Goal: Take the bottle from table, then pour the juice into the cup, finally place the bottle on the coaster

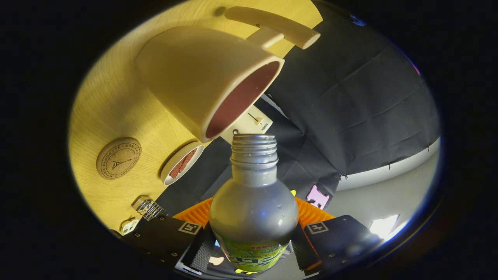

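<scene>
Gripping the bottle [253,210] by its lower body, the tool [253,249] has its two fingers closed in on either side of it, one pressing on the left and one on the right, with the bottle filling the gap between them. The bottle is silvery grey with a green label low down near the fingers, and its threaded neck is uncapped and open. Its mouth points away from the tool toward the cup [208,76].

The view is strongly tilted, so the wooden counter [105,105] stands up along the left side. The cup is pale cream outside with a reddish-brown inside, and its open rim sits just beyond and slightly left of the bottle's mouth, very near it but apart. A wooden handle [272,25] sticks out on the far side of the cup.

A round cork coaster [118,158] lies on the counter to the left of the bottle, well apart from it and with nothing on it. Between the coaster and the bottle's neck sits a small white dish [182,163] holding something reddish-brown. Near the left finger, at the counter's edge, lie a small wire piece [148,208] and a small white block [129,225]. Black cloth [350,109] hangs to the right, beyond the bottle.
</scene>
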